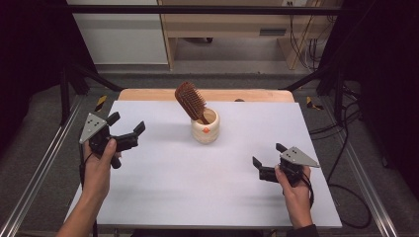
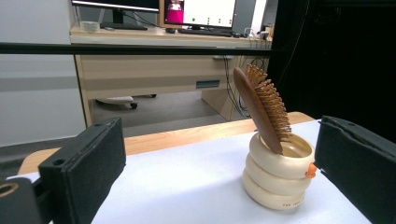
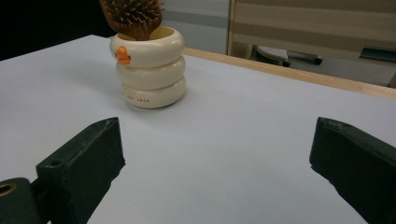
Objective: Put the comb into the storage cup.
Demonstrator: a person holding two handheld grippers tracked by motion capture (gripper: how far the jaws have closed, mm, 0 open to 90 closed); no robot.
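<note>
- The person's forearms enter at the bottom of the high view, one gripper in each hand, over a white table (image 1: 163, 197).
- The left gripper (image 1: 126, 128) is raised off the table at the left side, its jaws spread wide with nothing between them. In the left gripper view both black pads frame open space.
- The right gripper (image 1: 269, 158) sits low at the right, close to the surface, jaws also wide and empty.
- A cream cup (image 1: 205, 128) made of stacked rings, with a small orange mark on its side, stands upright near the middle of the far half of the table.
- A brown brush (image 1: 190, 101) stands in the cup, handle down inside, bristled head up.
- The brush's long axis tilts: the head leans up and away toward the far left, out past the cup's rim.
- From the left gripper the brush lies to the right and a little farther off; the head leans toward that side.
- From the right gripper the cup lies forward and to the left, well apart.
- Judged from this, the left gripper looks the nearer one and is already at head height, so it seems better placed to take the brush.
</note>
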